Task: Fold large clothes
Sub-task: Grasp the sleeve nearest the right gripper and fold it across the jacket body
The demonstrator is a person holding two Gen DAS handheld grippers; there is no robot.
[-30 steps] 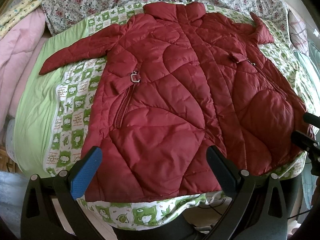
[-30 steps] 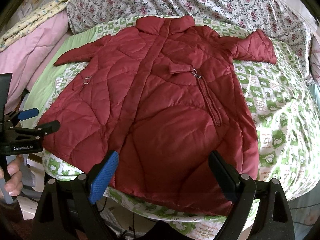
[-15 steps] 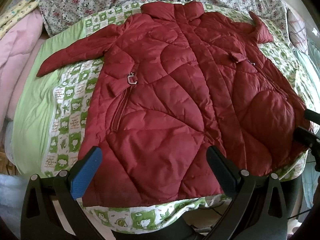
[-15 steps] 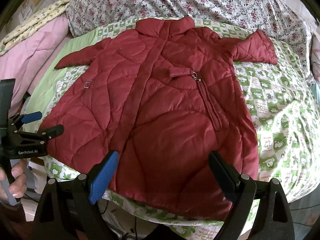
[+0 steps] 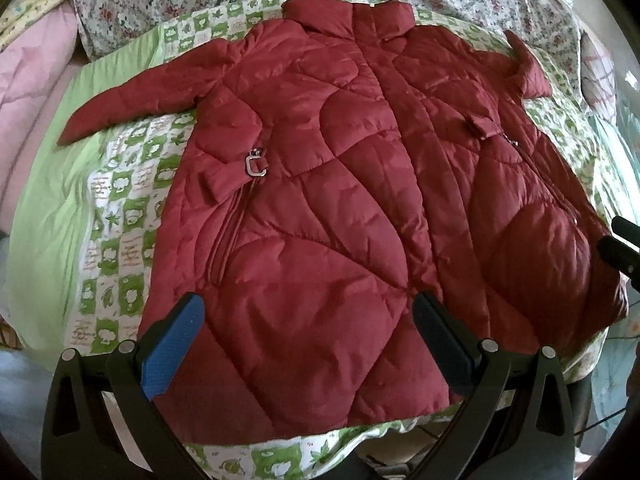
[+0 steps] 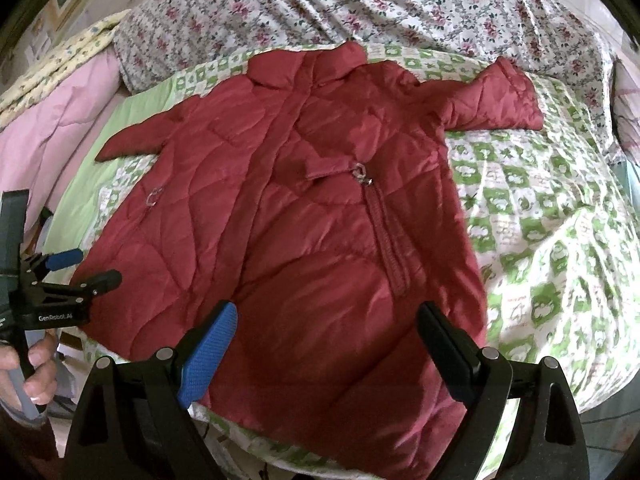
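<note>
Both pairs of fingers stand spread wide with nothing between them: the left gripper [image 5: 308, 344] hovers over the near-left part of the hem, and the right gripper [image 6: 328, 350] hovers over the near-right part, neither touching cloth as far as the views show. Beneath them lies the one task garment, a large dark-red quilted padded coat [image 5: 360, 184], spread flat and front-up on the bed, collar at the far end and hem at the near edge, which it slightly overhangs. Its two sleeves stretch out to either side, the left sleeve [image 5: 136, 100] long and pointed, the right sleeve [image 6: 492, 100] shorter in view. Two metal pocket clasps show, one on each front panel [image 5: 256, 164] [image 6: 362, 172]. No fold appears yet, so by my judgement the task is at its very start: sleeves, sides and length all remain to be turned in. The coat rests on a green-and-white patterned sheet [image 6: 540, 208]; beyond it lies one floral bedcover [image 6: 360, 4], and to the left one pink quilt [image 6: 60, 120]. A hand [image 6: 36, 368] holds the left gripper's handle.
</note>
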